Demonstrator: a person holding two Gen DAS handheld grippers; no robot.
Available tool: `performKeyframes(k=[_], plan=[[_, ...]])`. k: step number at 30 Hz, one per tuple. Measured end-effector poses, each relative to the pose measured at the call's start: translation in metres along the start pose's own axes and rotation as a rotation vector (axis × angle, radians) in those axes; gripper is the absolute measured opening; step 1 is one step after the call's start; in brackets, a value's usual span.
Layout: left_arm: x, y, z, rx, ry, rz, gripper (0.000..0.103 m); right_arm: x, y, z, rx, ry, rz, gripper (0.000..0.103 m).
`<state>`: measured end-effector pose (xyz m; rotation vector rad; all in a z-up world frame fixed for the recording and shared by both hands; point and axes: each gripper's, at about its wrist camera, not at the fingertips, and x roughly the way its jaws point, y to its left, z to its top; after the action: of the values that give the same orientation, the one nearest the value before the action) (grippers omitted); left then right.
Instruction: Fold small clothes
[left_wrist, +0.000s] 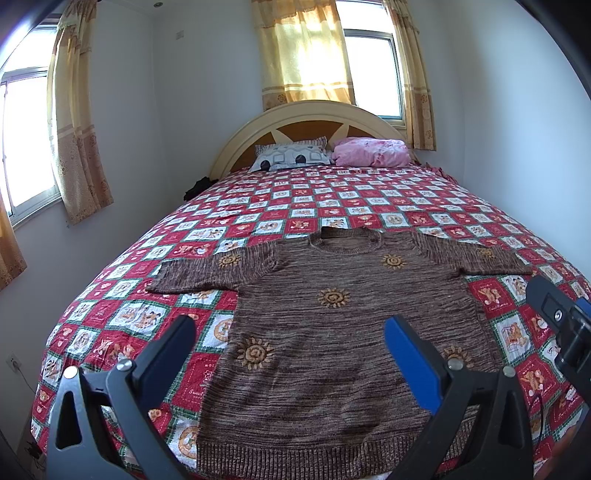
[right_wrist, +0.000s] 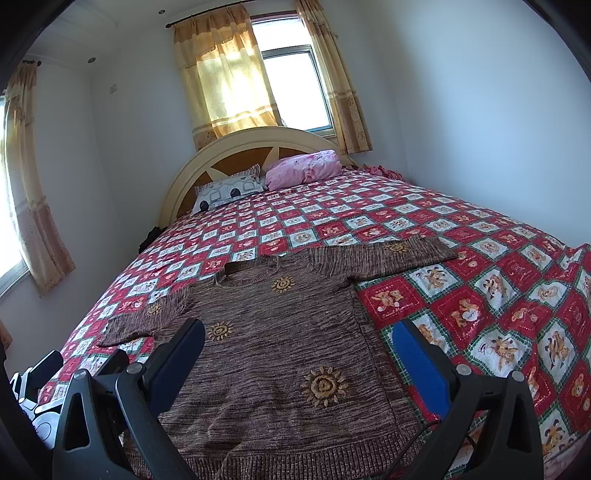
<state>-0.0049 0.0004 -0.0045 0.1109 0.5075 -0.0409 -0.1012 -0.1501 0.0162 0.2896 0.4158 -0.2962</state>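
Brown knit sweater (left_wrist: 332, 332) lies flat, front up, sleeves spread, on the quilt (left_wrist: 110, 321), hem nearest. Left gripper (left_wrist: 290, 336) hangs wide open and empty over the lower body; right gripper (right_wrist: 299, 343) likewise. Judging by this, each should pinch a sleeve end and fold it inward squarely, keeping the knit smooth.

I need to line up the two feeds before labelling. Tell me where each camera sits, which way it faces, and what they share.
Left wrist: on the left gripper above the foot of the bed, facing the headboard; its open fingers frame the sweater, and the right gripper shows at the right edge.
Right wrist: on the right gripper, further right and tilted, facing the same way; its fingers are open, and the left gripper shows at the bottom left.
Shared: sweater, quilt, pillows, window.
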Motion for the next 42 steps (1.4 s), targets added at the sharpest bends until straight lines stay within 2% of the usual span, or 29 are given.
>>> performKeyframes(k=[29,42], plan=[[0.001,-0.001,-0.003,0.003,0.005,-0.002,0.103,0.003,0.002,0.000,-0.003,0.014,-0.003,0.102],[0.011,-0.002,-0.006,0.011,0.033,-0.005,0.103,0.009,0.000,-0.003,0.008,0.030,-0.005,0.102]])
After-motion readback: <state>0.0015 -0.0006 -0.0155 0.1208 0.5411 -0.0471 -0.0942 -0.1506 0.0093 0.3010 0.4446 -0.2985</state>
